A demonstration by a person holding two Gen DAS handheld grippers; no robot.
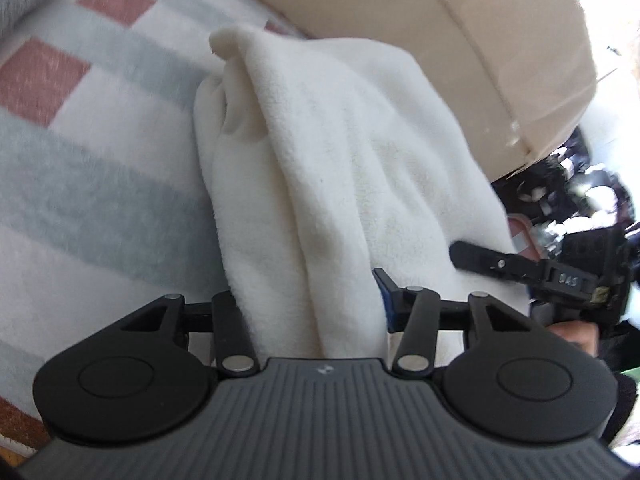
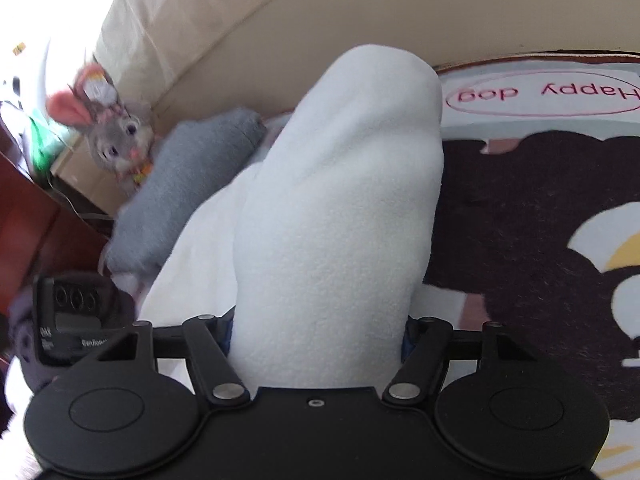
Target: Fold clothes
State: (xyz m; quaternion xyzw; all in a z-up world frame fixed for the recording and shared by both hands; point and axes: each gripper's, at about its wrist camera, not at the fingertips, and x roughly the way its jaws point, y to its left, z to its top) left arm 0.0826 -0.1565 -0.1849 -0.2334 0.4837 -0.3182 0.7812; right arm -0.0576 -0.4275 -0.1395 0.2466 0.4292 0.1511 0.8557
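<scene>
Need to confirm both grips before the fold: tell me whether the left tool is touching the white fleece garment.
Touching. The left wrist view shows the white fleece garment bunched between the left tool's fingers, filling the gap.

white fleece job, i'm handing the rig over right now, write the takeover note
Left gripper: shut on the white fleece, bunched between its fingers.
Right gripper: shut on the same fleece, a thick fold standing up from it.
The fleece hangs between both grippers over the checked blanket. A grey garment lies by the plush rabbit.
Done: both ends gripped.
Left: lay the fleece flat, finish the fold; the grey garment looks unfolded.
</scene>
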